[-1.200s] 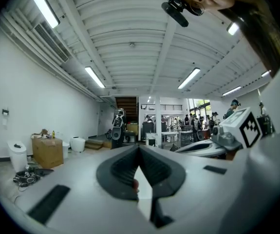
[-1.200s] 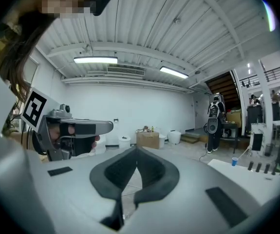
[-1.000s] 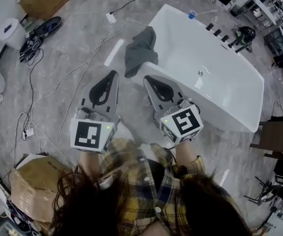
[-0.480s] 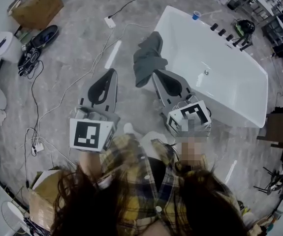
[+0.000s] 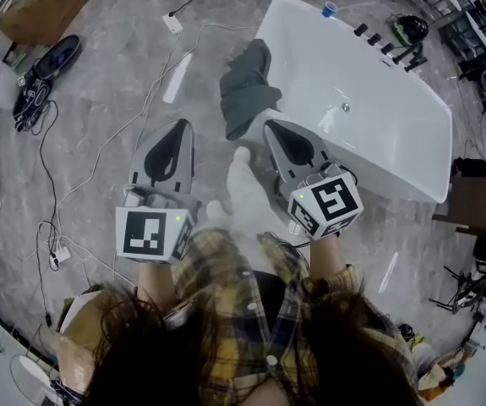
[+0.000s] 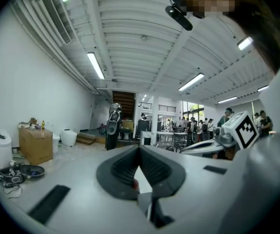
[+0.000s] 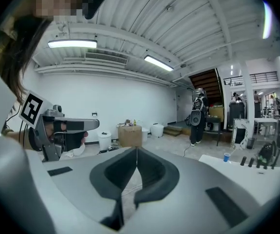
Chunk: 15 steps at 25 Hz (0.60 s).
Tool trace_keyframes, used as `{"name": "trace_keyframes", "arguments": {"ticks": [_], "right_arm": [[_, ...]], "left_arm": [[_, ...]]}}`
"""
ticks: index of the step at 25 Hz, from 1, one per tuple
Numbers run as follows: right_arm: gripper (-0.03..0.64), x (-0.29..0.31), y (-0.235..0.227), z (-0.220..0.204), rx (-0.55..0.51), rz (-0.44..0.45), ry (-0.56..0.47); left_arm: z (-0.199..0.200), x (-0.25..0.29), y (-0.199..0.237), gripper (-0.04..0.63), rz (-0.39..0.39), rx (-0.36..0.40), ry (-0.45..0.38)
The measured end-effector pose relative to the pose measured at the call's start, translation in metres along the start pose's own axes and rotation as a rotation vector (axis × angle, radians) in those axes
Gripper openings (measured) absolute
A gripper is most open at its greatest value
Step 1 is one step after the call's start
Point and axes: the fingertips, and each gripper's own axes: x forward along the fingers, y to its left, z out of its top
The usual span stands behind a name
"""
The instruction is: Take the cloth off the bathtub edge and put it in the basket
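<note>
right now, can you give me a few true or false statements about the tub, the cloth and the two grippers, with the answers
1. The grey cloth hangs over the edge of the white bathtub. True.
2. The left gripper and the right gripper both have their jaws together with nothing between them. True.
3. The right gripper is clamped on the cloth. False: it is shut and empty, beside the cloth's lower end.
4. The blue cup sits on the floor. False: the blue cup stands on the bathtub's rim at the far end.
</note>
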Motion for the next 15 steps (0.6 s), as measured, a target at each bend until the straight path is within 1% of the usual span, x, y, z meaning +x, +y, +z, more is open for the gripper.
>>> {"name": "trace_keyframes", "arguments": {"ticks": [4, 7, 12, 15], "right_arm": [[0.017, 0.018, -0.015, -0.001, 0.014, -0.004, 0.002], [0.017, 0.037, -0.031, 0.001, 0.030, -0.002, -0.001], [0.017, 0.074, -0.075, 0.005, 0.044, -0.007, 0.007], [0.017, 0.094, -0.106, 0.008, 0.052, -0.015, 0.011]], "left_arm": [[-0.001, 0.016, 0.014, 0.017, 0.010, 0.007, 0.006], [-0.001, 0.038, 0.024, 0.017, 0.009, 0.018, 0.017], [0.004, 0.102, 0.035, 0.017, -0.013, 0.038, 0.032], [0.010, 0.147, 0.037, 0.017, -0.042, 0.051, 0.035]]}}
